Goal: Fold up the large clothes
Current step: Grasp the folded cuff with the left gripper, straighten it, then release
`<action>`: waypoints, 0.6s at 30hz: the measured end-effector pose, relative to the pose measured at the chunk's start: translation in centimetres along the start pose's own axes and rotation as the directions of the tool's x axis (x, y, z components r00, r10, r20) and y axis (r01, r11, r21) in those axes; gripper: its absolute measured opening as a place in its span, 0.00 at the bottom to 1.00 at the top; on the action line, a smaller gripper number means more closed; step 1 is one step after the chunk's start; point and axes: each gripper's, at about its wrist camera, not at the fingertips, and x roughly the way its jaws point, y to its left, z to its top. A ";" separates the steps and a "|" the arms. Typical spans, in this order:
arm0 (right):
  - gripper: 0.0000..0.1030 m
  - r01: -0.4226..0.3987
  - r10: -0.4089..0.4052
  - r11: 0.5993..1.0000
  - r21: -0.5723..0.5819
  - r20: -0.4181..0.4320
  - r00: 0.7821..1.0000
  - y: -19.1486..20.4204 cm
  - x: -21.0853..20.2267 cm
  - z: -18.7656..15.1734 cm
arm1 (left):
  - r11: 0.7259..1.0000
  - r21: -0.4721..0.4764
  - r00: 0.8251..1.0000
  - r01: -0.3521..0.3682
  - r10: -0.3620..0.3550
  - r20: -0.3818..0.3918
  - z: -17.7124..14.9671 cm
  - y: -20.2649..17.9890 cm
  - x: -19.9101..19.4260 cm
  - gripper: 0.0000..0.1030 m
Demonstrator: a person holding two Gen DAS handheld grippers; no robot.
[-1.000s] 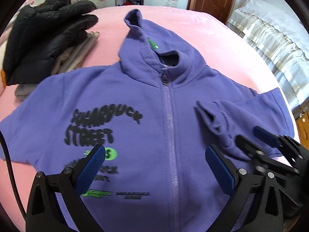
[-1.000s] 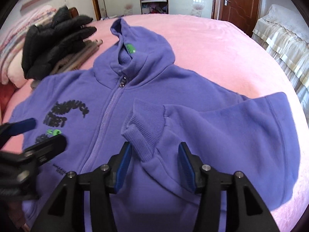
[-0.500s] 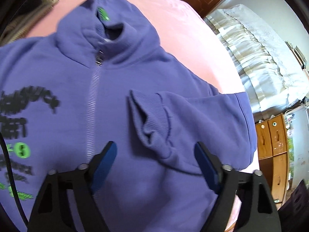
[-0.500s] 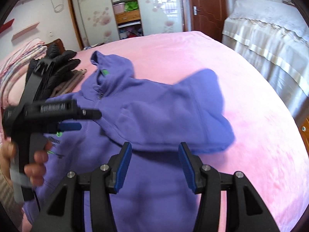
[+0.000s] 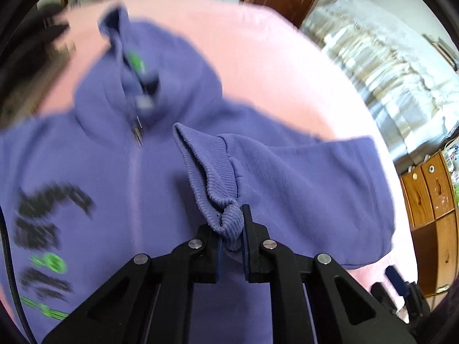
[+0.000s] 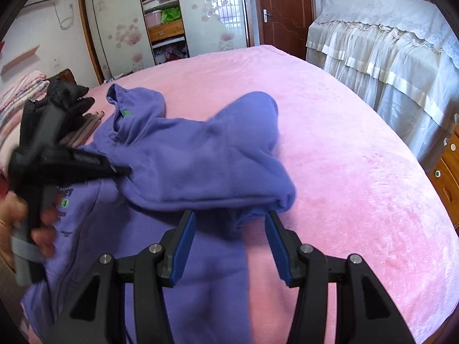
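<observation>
A purple zip hoodie [image 5: 120, 172] with black and green print lies front-up on the pink bed [image 5: 272, 66]. Its right sleeve [image 5: 301, 177] is folded across the chest. My left gripper [image 5: 231, 229] is shut on the sleeve's ribbed cuff [image 5: 209, 172]. In the right wrist view the hoodie [image 6: 183, 166] shows with the folded sleeve lifted, and the left gripper [image 6: 66, 163] is at the left, held by a hand. My right gripper [image 6: 229, 240] is open and empty, its pads [image 6: 183, 246] low beside the sleeve's near fold.
A black padded jacket [image 6: 60, 100] and a grey knit garment lie at the bed's far left. A lace-covered bed or sofa [image 6: 387, 46] stands to the right, wooden drawers [image 5: 430, 200] beside it. A wardrobe and brown door [image 6: 284, 5] are behind.
My left gripper moved right over the folded sleeve and shut on its cuff. My right gripper let go of the sleeve and drew back to the right, staying open.
</observation>
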 end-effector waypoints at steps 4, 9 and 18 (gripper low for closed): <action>0.49 0.019 -0.019 1.000 0.017 -0.026 0.999 -1.0 1.0 0.0 | 0.999 0.004 0.992 -0.036 0.035 0.124 1.9 1.2 -4.8 0.08; 0.49 0.039 -0.038 0.999 0.018 -0.049 0.998 -1.1 2.7 0.6 | 0.993 -0.049 0.971 -0.112 0.120 0.208 2.5 4.6 -8.5 0.07; 0.49 0.021 -0.021 1.000 -0.005 -0.101 0.995 -0.1 5.6 1.2 | 0.972 -0.161 0.971 -0.169 0.192 0.143 -0.1 11.7 -6.2 0.07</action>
